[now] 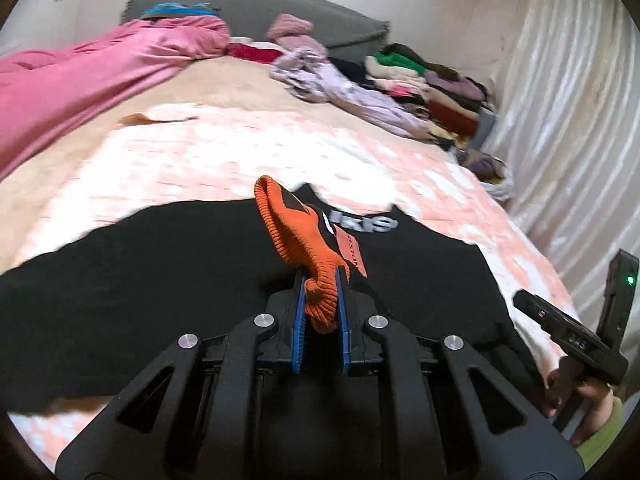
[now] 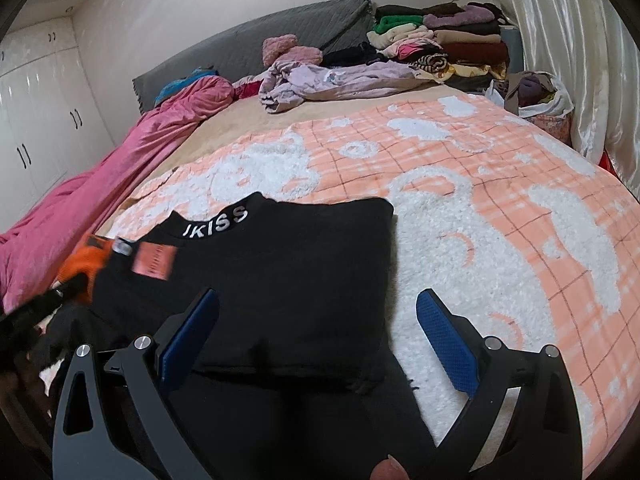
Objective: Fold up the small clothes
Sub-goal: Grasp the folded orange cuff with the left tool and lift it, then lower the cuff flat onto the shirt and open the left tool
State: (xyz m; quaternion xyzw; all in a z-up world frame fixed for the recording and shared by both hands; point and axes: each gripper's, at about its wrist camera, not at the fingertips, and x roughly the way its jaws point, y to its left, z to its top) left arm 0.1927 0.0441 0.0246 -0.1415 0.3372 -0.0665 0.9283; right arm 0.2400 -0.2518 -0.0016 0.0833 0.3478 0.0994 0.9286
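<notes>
My left claw [image 1: 322, 300] is clamped on the orange ribbed cuff [image 1: 298, 236], which bunches between the blue pads and stands up off the black top [image 1: 160, 280]. The right claw [image 2: 318, 340] hangs wide open over the near edge of that top, pads on neither side touching the cloth as far as I can tell.

The top lies on the pink-and-white blanket [image 2: 500, 184] at the near end of the bed, partly folded, its lettered collar [image 2: 216, 222] turned away from me. The orange cuff belongs to a sleeve on its left side, near a pink tag [image 2: 154, 264].

What worries me: I only have the cuff's rib, a thick bunch held near the pad tips, so a quick pull across could let it slip out or drag the whole top and undo the fold already made. With nothing pinning the body, the fleece blanket may grip and ruck up too. Beyond, a lilac heap [image 2: 320, 80] and stacked clothes [image 2: 440, 40] sit well apart.
</notes>
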